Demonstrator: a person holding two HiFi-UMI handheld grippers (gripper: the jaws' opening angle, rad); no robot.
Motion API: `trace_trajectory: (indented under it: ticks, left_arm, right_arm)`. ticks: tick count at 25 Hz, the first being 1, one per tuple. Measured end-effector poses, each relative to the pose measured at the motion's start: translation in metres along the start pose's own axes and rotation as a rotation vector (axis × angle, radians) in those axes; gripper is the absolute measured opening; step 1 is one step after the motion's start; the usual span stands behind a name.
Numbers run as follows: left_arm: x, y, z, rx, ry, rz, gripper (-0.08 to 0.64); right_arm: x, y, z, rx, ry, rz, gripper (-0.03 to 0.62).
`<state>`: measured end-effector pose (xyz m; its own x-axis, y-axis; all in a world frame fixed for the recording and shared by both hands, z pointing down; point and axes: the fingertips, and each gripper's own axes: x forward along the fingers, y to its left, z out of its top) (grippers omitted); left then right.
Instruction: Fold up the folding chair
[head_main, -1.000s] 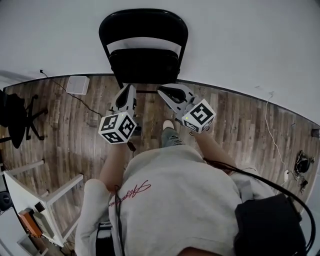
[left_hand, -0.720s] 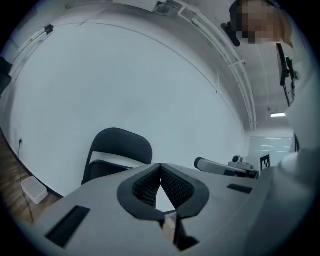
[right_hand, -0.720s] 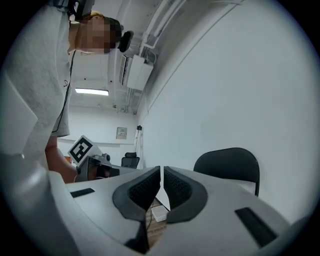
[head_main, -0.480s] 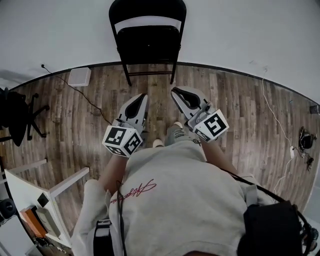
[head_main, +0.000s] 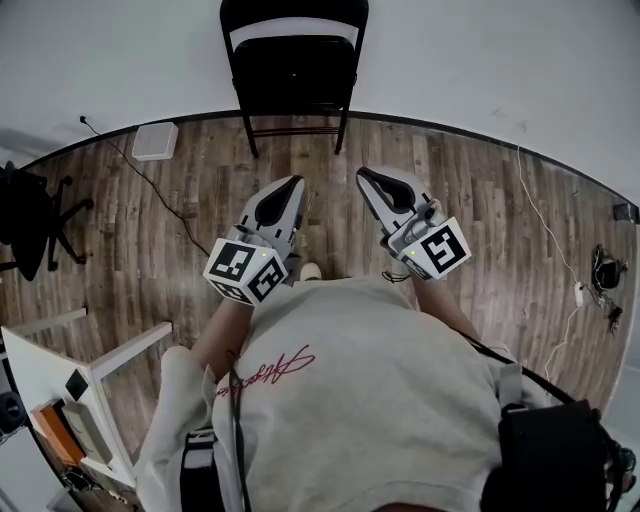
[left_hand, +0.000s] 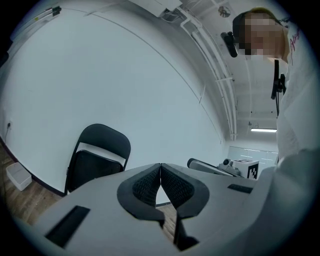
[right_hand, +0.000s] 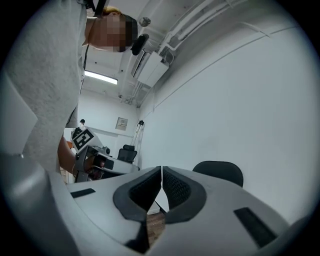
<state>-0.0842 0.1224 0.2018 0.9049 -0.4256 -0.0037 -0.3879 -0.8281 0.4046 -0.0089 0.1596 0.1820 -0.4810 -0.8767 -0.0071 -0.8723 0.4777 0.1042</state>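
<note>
Ahead, black folding chair (head_main: 294, 60) at twelve o'clock, upright against white wall (head_main: 480, 60), long axis vertical, front facing the person, well apart from both grippers, left gripper (head_main: 293, 183) jaws together, empty, right gripper (head_main: 368, 175) jaws closing, nothing between.

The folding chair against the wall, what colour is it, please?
The folding chair is black all over; the head view shows it best.

The folding chair (head_main: 293, 70) is black all over, against a plain white wall (head_main: 480, 60). The floor (head_main: 180, 230) is brown wood planks with grey streaks. My left tongs (head_main: 296, 182) are pale grey with black textured pads (left_hand: 145, 187); their cube (head_main: 243, 270) bears black-and-white square markers. My sweatshirt (head_main: 370, 400) is light grey with red script.
</note>
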Motion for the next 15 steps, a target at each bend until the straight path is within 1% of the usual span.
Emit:
trace_trajectory:
  ticks: [2, 6, 9, 15]
  left_arm:
    - [0.002, -0.004, 0.001, 0.005, -0.007, -0.008, 0.017]
    - [0.007, -0.013, 0.002, -0.015, -0.018, -0.017, 0.017]
    - [0.011, -0.014, -0.002, -0.020, -0.002, -0.027, 0.017]
    - [0.017, -0.016, -0.009, -0.053, 0.020, -0.042, 0.017]
  right_arm:
    - [-0.007, 0.001, 0.000, 0.012, -0.003, -0.009, 0.021]
    - [-0.020, 0.000, -0.007, 0.035, 0.014, -0.011, 0.020]
    - [-0.022, -0.001, -0.009, 0.049, 0.006, -0.015, 0.018]
    - [-0.022, 0.002, -0.009, 0.061, -0.003, -0.021, 0.018]
